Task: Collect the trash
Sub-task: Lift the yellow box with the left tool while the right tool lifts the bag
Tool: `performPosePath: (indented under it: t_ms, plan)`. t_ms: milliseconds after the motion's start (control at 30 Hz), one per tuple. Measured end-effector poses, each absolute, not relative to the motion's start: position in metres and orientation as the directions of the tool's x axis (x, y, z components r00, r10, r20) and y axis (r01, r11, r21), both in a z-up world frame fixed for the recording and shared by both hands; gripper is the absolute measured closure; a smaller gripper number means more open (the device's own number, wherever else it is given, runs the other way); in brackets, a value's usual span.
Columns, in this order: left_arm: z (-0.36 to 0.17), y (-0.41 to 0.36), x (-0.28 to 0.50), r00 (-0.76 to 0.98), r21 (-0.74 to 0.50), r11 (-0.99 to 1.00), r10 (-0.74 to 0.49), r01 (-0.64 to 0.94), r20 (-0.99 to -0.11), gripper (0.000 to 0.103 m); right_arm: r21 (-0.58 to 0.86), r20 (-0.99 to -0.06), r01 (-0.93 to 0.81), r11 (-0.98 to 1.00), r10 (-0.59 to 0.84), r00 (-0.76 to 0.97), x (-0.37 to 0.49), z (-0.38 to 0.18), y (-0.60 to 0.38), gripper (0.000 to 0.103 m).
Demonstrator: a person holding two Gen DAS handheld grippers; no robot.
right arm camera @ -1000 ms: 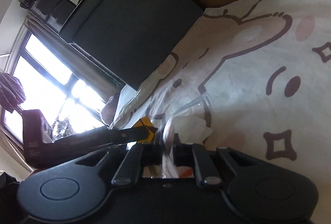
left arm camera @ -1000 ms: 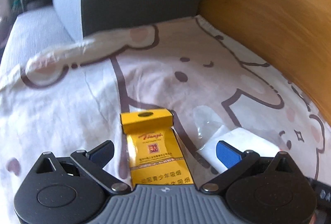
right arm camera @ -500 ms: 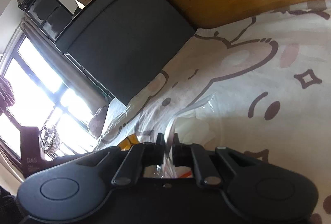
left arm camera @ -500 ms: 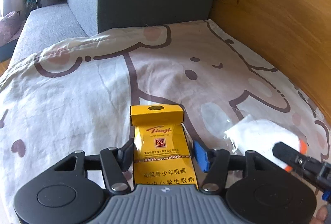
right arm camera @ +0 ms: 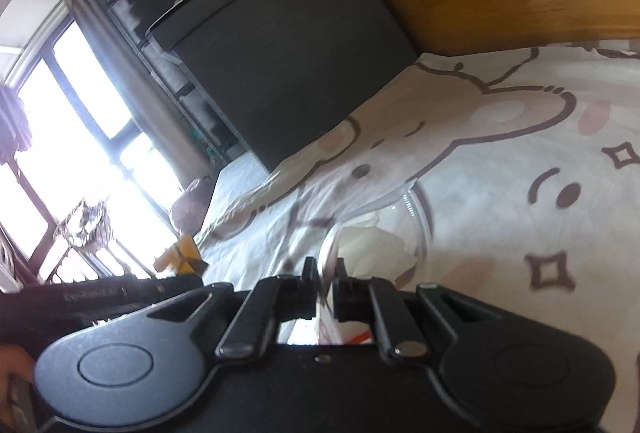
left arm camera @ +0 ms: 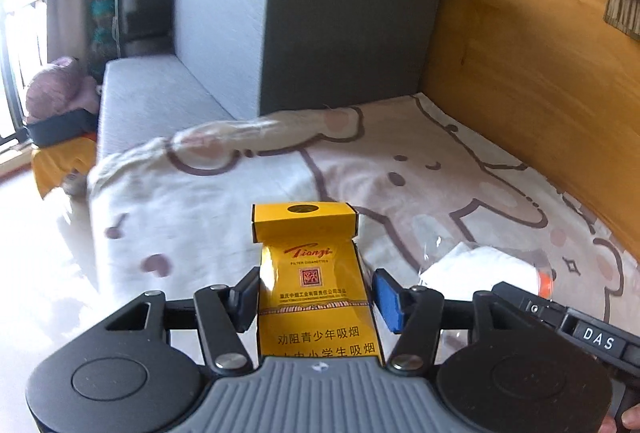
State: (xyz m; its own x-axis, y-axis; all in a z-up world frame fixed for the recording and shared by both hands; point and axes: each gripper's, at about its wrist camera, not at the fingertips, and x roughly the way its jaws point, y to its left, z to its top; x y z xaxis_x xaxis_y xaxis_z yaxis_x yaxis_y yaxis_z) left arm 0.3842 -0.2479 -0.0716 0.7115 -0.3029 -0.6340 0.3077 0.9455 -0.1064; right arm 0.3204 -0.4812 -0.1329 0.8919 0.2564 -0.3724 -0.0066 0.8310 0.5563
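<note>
My left gripper [left arm camera: 316, 297] is shut on a yellow cigarette pack [left arm camera: 310, 265] with its flip lid open, held above the bed. My right gripper [right arm camera: 325, 275] is shut on the rim of a clear plastic cup [right arm camera: 384, 229] with crumpled white tissue inside. In the left wrist view the cup with tissue [left arm camera: 480, 269] shows at the right, with the right gripper's black body [left arm camera: 560, 317] behind it. The left gripper's black body [right arm camera: 100, 293] shows at the left of the right wrist view.
A white bedsheet with cartoon prints [left arm camera: 400, 169] covers the bed. A wooden headboard [left arm camera: 540, 73] runs along the right. A dark grey cabinet [left arm camera: 340, 25] stands at the bed's far end. A grey bench [left arm camera: 152, 93] and a bright window lie to the left.
My left gripper closed on the cigarette pack and lifted it off the sheet. My right gripper rose with the cup, and both views pulled back from the bed.
</note>
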Motion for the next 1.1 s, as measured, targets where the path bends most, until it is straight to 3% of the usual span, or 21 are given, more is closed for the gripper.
performPosePath:
  t_ms: [467, 1100]
  plan:
    - [-0.058, -0.193, 0.315, 0.776, 0.037, 0.95, -0.229, 0.309, -0.588, 0.044, 0.42, -0.409, -0.029, 0.907, 0.218, 0.886, 0.264, -0.117, -0.416, 0.095]
    - [-0.051, -0.11, 0.245, 0.8, -0.059, 0.969, -0.231, 0.239, -0.553, 0.044, 0.269, -0.449, -0.074, 0.96, 0.193, 0.873, 0.22, -0.082, -0.343, 0.095]
